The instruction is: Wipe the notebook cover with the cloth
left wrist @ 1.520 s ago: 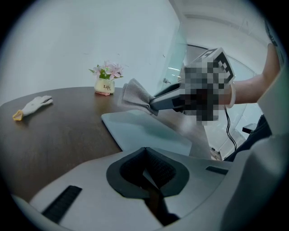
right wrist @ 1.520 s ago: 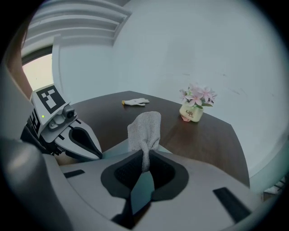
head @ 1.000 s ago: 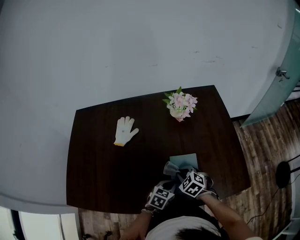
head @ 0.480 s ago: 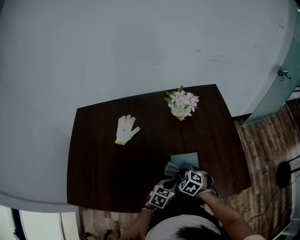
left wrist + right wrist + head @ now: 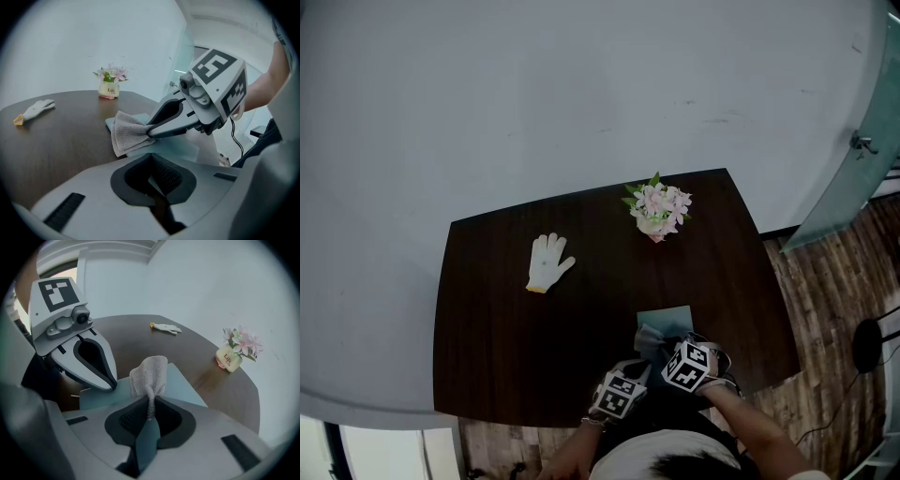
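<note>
A light blue notebook (image 5: 668, 319) lies near the table's front edge, right of centre. A grey cloth (image 5: 150, 372) rests on its cover, pinched at one end by my right gripper (image 5: 150, 403), which is shut on it. The left gripper view shows the same cloth (image 5: 128, 137) hanging from the right gripper (image 5: 151, 132) onto the notebook (image 5: 174, 146). My left gripper (image 5: 151, 160) is shut with nothing between its jaws. Its tip (image 5: 111, 384) sits at the notebook's near left part (image 5: 98, 397); whether it touches the cover is unclear.
A white glove (image 5: 548, 263) lies at the table's left back. A small pot of pink flowers (image 5: 658, 209) stands at the back right. The dark table (image 5: 506, 347) ends just before me; wooden floor (image 5: 825, 309) and a glass panel are to the right.
The right gripper has slid the cloth slightly to the right on the notebook cover. The left gripper has barely moved.
</note>
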The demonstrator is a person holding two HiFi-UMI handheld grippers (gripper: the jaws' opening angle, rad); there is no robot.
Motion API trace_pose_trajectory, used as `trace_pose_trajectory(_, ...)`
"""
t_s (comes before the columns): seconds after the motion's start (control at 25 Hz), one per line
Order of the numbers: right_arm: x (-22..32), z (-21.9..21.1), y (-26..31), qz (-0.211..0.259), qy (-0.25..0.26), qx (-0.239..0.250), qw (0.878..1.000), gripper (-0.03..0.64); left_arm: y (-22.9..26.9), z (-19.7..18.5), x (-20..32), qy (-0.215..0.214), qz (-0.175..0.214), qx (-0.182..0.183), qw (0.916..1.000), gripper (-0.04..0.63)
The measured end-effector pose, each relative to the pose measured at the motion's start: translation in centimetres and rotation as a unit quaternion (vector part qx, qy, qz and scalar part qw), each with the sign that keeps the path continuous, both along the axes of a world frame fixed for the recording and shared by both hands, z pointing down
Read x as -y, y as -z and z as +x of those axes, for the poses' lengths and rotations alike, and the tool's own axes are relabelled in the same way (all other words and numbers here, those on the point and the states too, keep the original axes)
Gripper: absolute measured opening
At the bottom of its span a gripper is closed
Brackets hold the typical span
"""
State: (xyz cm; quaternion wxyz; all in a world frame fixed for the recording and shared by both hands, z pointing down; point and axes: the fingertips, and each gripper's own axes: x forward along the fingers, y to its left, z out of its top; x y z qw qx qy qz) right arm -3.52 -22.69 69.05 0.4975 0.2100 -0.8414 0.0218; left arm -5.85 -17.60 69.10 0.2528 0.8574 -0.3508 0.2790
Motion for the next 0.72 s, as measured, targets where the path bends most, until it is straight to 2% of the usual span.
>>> trace_pose_trajectory(0.72, 0.3, 4.5, 0.0, 0.006, -0.045, 0.001, 0.999, 0.046, -0.1, 0.3, 0.0, 0.003, 0.003, 0.001, 1.0, 0.018)
